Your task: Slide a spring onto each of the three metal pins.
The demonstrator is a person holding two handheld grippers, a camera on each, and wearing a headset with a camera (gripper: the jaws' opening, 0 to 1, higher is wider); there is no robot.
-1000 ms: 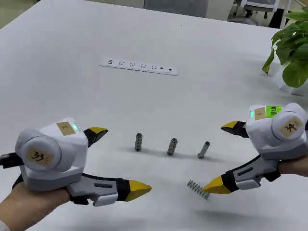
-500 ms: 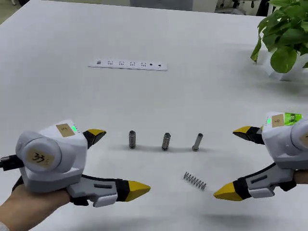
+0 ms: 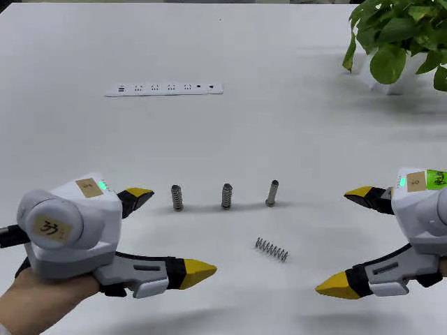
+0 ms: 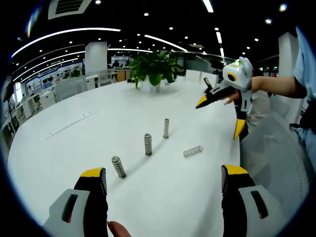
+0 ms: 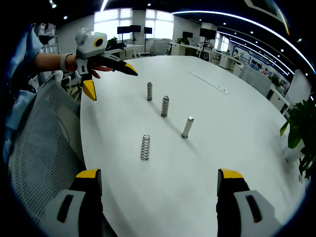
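- Change from the earlier frames: the right gripper [image 3: 342, 239] has drawn back to the right, so its lower tip is no longer beside the loose spring [image 3: 271, 249]. The spring keeps its place relative to the pins.
- Grippers: the right gripper and the left gripper [image 3: 174, 230] both have their jaws spread wide and hold nothing.
- Location: the loose spring lies on its side on the table [image 3: 293, 125], near the bare pin [image 3: 272, 193]. The left pin [image 3: 177, 197] and middle pin [image 3: 226, 196] already carry springs.
- Handling (judged): the spring is a light, thin-wire coil, compliant and prone to roll. It is best pinched gently across the coils near one end, leaving the other end's bore open.
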